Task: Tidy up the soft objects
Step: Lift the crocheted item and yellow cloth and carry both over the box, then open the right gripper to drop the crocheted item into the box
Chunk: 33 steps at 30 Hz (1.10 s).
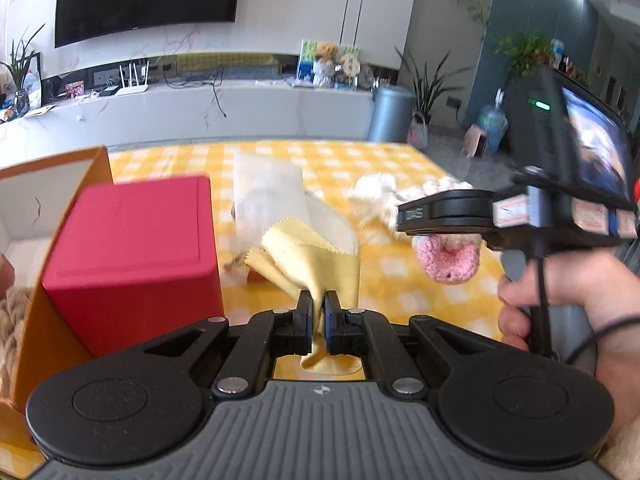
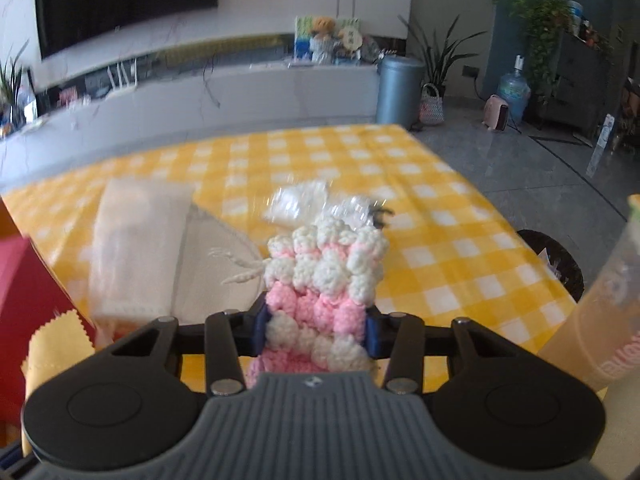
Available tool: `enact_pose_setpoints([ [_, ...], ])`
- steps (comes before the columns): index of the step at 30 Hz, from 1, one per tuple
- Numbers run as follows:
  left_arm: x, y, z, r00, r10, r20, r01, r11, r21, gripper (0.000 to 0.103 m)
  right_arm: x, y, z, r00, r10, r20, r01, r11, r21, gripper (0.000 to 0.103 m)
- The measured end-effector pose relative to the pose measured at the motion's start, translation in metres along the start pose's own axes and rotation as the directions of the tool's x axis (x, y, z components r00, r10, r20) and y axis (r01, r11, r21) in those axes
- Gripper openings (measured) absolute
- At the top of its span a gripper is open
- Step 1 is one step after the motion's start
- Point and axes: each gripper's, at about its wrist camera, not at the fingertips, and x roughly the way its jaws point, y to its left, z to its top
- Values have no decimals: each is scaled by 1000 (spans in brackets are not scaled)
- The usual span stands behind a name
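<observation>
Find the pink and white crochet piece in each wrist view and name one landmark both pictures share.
Left wrist view: the crochet piece hangs at right of centre, its pink end showing below the right gripper.
Right wrist view: the crochet piece fills the lower centre, clamped between the gripper's pads.
Shared landmark: the grey bin beyond the table's far edge.

You see yellow-white checked worktop (image 2: 440,208), plain yellow cloth (image 1: 316,264), pink-and-white crochet piece (image 2: 324,280), red box (image 1: 132,248) at nine o'clock.
</observation>
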Motion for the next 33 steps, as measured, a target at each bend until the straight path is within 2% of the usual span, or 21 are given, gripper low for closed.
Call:
enact_pose_setpoints([
  [5,-28,9,25,997,-33,68,35,999,-38,6,-46,-7,13,994,67,86,-75,993,93,44],
  [10,-64,30,47,990,-17,143,25,998,-52,6,-94,16,23,980,107,168,-119,991,64,44],
  [14,-96,57,58,982,19,186,-8,998,-61,6,-125,56,31,960,187,210,-199,979,35,44],
  [20,-148,121,60,963,104,250,-65,985,-160,6,-161,139,37,917,323,235,-320,946,-49,44],
  [24,-175,172,57,948,187,256,-125,962,-241,6,-173,196,32,894,385,230,-372,923,-98,44],
  [28,-186,229,52,942,249,227,-170,932,-319,6,-161,252,23,876,456,155,-439,889,-134,44],
  [29,-187,243,48,942,253,219,-171,927,-334,6,-155,264,22,876,464,130,-448,884,-137,44],
  [33,-175,286,33,959,190,210,-116,940,-321,6,-125,311,11,890,454,43,-436,875,-211,45],
])
